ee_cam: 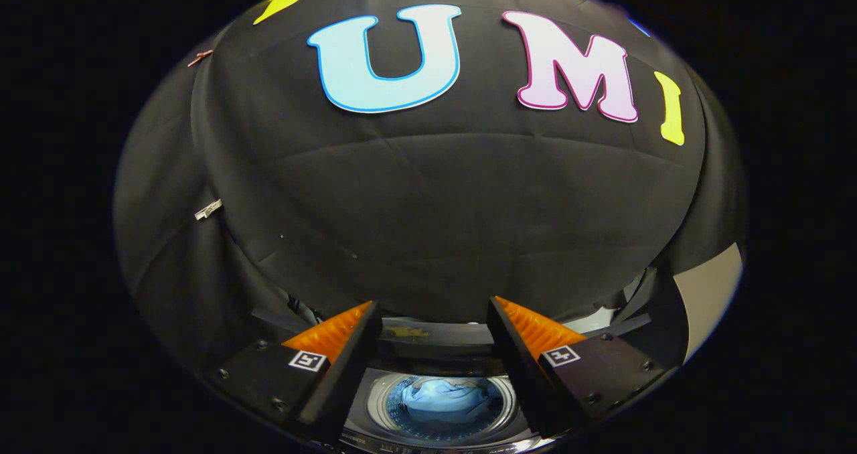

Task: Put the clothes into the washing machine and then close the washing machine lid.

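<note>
Jaws (434,315) stand wide apart with nothing between them, so your tool is released and grasping nothing. You have them hanging above the washing machine (438,373), pointed mostly at the black cloth wall (435,213) of the booth, with the machine low between the two fingers.

Look down between the fingers and you see the round drum opening (443,400), ringed by a pale rim. Inside it lies the clothes item, a light blue garment (438,397), crumpled on the bottom of the drum and well below your fingertips. It touches neither finger.

Just beyond the drum, between the fingertips, you can make out the dark back part of the machine's top, which may be the raised lid or the control panel; you cannot tell which from here. The drum opening is uncovered.

Off to your right, past the right finger, a pale panel (710,300) stands at the edge of the cloth. On the cloth to your left, a small silvery clip (208,209) and a small reddish clip (199,57) are pinned at a seam.
</note>
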`<state>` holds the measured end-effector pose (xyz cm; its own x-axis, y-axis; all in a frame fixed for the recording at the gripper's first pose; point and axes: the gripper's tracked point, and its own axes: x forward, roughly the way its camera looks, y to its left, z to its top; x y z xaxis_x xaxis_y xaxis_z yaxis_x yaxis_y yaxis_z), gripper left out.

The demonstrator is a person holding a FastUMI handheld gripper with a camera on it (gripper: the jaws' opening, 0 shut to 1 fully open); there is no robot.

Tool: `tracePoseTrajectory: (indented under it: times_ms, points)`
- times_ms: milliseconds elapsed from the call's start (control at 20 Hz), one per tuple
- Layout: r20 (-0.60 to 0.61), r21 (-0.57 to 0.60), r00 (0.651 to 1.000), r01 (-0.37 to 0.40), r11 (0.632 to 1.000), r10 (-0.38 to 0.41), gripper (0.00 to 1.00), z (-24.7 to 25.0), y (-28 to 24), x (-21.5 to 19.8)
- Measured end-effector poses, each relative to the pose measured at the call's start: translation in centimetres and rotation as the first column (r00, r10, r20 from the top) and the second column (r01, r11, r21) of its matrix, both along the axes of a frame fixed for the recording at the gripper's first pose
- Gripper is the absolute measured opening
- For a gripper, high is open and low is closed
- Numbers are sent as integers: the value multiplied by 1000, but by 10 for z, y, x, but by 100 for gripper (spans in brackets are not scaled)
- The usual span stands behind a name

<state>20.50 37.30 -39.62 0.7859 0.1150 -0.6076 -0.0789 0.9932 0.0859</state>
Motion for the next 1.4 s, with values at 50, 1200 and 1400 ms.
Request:
tracePoseTrajectory:
  times_ms: [50, 1200, 1400]
  points:
    - [1, -1, 1000, -3, 1000, 3, 100, 0, 0, -4]
    - [-202, -2, 978, -49, 999, 48, 100, -96, 0, -117]
    - [-318, -43, 947, -61, 997, 44, 100, -163, -8, -155]
